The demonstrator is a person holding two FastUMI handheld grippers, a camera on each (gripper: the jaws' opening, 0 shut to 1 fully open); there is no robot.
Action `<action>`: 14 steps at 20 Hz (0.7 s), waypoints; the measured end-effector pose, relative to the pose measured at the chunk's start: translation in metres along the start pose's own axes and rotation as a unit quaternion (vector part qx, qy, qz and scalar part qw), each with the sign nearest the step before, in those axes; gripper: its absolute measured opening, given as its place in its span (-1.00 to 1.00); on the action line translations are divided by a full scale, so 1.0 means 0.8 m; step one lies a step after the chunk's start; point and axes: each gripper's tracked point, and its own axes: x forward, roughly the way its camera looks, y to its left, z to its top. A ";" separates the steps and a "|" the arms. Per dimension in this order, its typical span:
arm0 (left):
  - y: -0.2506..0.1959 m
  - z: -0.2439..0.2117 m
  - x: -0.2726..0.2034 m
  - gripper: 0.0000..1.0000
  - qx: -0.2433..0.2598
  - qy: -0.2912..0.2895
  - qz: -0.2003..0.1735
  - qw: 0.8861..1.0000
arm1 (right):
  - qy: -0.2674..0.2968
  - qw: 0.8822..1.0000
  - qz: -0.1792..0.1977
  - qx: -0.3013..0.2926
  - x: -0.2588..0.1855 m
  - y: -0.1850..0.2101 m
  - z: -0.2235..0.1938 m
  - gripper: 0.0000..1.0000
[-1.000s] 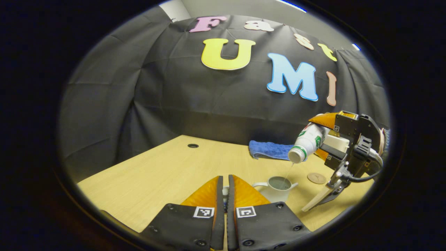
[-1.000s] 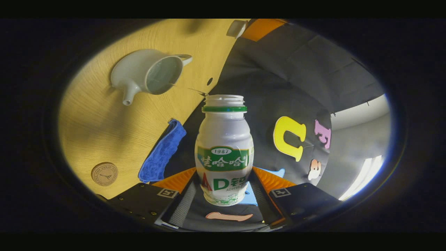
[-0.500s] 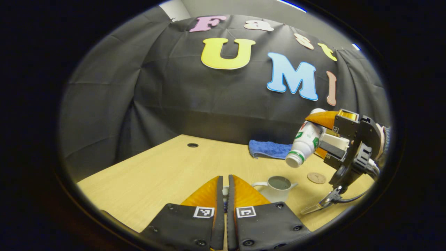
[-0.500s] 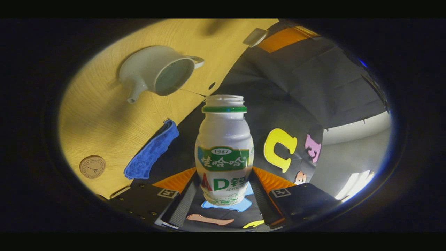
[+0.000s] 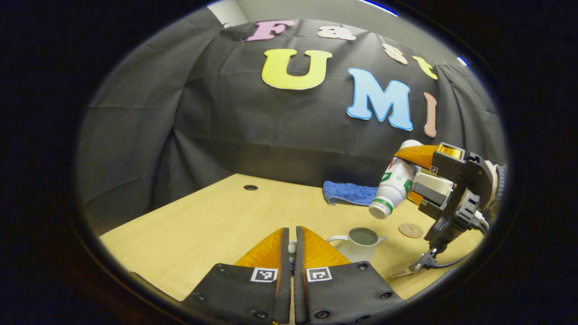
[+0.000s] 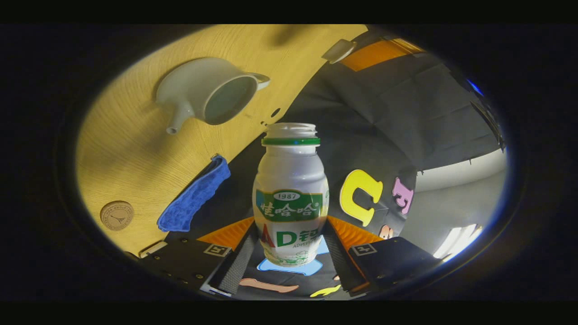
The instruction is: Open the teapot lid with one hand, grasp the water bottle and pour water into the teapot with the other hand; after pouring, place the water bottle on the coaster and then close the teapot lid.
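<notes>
While your right gripper [image 6: 291, 239] clamps the tilted water bottle [image 6: 291, 198], mouth above the open teapot [image 5: 359, 243] for pouring, your left gripper [image 5: 291, 246] has its jaws nearly together on the lid [image 6: 337, 48], kept aside; the coaster [image 5: 410, 230] waits nearby.
</notes>
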 end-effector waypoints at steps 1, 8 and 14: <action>0.000 0.000 0.001 -0.82 0.000 0.000 0.001 1.000 | 0.001 1.000 0.006 0.010 0.000 0.003 -0.001 0.63; 0.003 0.004 -0.002 -0.74 -0.001 -0.004 0.003 1.000 | 0.033 0.980 0.068 0.184 -0.021 0.054 -0.009 0.63; -0.005 0.004 -0.002 -0.74 -0.001 -0.004 -0.001 1.000 | 0.085 0.918 0.094 0.375 -0.041 0.073 -0.028 0.64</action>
